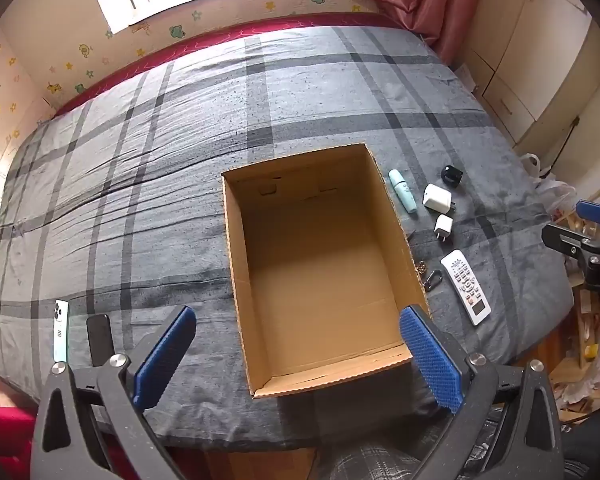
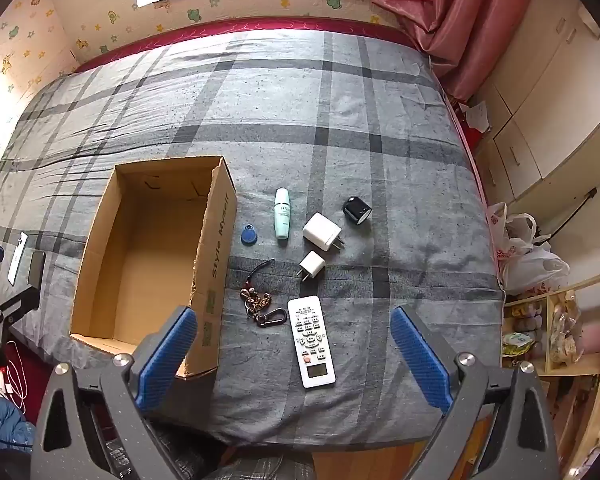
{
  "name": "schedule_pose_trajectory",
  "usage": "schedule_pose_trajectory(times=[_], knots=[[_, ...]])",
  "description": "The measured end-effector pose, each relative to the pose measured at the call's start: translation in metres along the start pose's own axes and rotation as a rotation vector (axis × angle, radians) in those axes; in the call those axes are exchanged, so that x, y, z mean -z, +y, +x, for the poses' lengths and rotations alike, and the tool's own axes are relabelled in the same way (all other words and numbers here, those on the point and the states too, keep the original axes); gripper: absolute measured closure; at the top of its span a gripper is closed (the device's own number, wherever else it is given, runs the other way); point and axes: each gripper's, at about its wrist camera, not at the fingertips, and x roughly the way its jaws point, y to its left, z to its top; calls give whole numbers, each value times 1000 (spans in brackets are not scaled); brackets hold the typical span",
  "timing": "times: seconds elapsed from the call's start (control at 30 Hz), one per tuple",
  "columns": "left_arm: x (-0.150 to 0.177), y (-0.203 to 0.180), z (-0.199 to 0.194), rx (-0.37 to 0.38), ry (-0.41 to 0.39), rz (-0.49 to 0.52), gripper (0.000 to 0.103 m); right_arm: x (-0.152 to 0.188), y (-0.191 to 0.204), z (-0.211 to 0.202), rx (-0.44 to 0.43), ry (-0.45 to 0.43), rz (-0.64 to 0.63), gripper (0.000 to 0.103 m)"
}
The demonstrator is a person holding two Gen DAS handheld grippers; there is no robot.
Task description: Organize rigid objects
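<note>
Showing the sorting not yet begun: the open brown cardboard box (image 2: pixel 140 256) on the grey plaid bedspread (image 2: pixel 340 120) holds nothing. Beside it lie a white remote control (image 2: pixel 311 342), two white plug adapters (image 2: pixel 323 231), a pale green bottle (image 2: pixel 282 213), a blue key fob (image 2: pixel 249 233), a beaded keychain with carabiner (image 2: pixel 262 304) and a small black object (image 2: pixel 357 209), perhaps a charger. Two phones (image 1: pixel 80 336) rest on the box's other side. Left gripper (image 1: pixel 296 356) and right gripper (image 2: pixel 294 354) both hover spread, empty.

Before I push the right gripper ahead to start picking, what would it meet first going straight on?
Probably the white remote, lying on the bed between the open right gripper's fingers; depth is unclear.
</note>
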Motion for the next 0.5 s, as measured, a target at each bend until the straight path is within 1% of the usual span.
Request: schedule_pose_trajectory(times=[0.03,0.07,0.5], knots=[[0,0,0,17,5,-2,0,0,0,0,9,0,-1,3],[0,1,0,17,10,-3,0,1,0,-1,9,-1,-2,3],[3,4,-2,4,1,13,0,-1,1,-7,11,-14,-3,3]])
